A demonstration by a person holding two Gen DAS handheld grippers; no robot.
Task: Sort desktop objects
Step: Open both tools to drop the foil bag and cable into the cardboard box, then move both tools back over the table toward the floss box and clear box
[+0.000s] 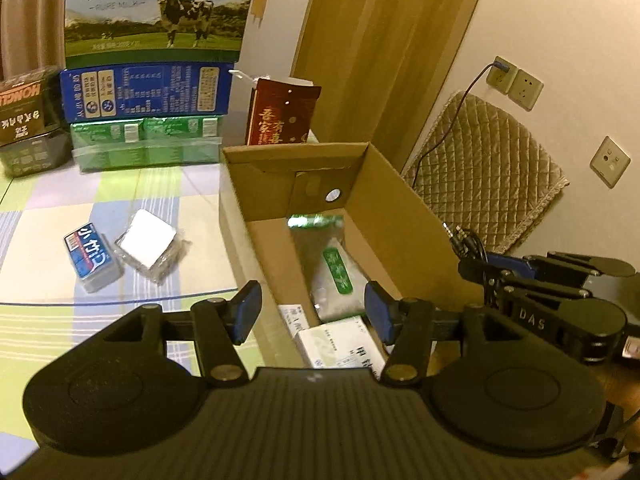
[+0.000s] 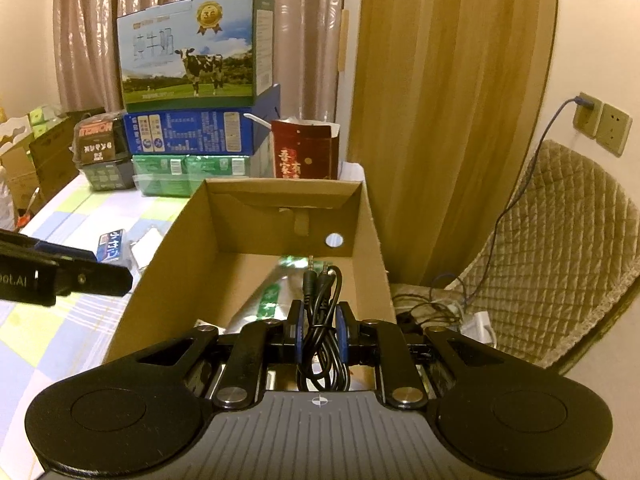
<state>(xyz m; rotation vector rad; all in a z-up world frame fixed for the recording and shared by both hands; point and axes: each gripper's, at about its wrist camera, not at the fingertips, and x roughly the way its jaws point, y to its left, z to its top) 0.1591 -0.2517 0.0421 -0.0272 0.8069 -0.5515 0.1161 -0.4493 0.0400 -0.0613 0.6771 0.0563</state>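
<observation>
An open cardboard box (image 1: 384, 196) (image 2: 176, 248) stands on the checked tablecloth. Inside lie a clear packet with a green label (image 1: 338, 276) (image 2: 268, 300) and white paper boxes (image 1: 340, 342). My right gripper (image 2: 319, 330) is shut on a coiled black audio cable (image 2: 322, 300), held over the near end of the box, its plugs pointing up. My left gripper (image 1: 312, 312) is open and empty above the box's near left wall. On the cloth to the left lie a small blue box (image 1: 90, 254) (image 2: 110, 246) and a wrapped white-faced block (image 1: 150, 244). The right gripper (image 1: 472, 270) shows at the left wrist view's right edge.
Stacked milk cartons (image 1: 152, 52) (image 2: 192, 80), green packs (image 1: 146, 142), a dark tin (image 1: 28, 120) and a red paper bag (image 1: 280, 112) (image 2: 304, 152) stand behind the box. A quilted chair (image 2: 560, 248) with cables and wall sockets (image 2: 600, 124) lie to the right.
</observation>
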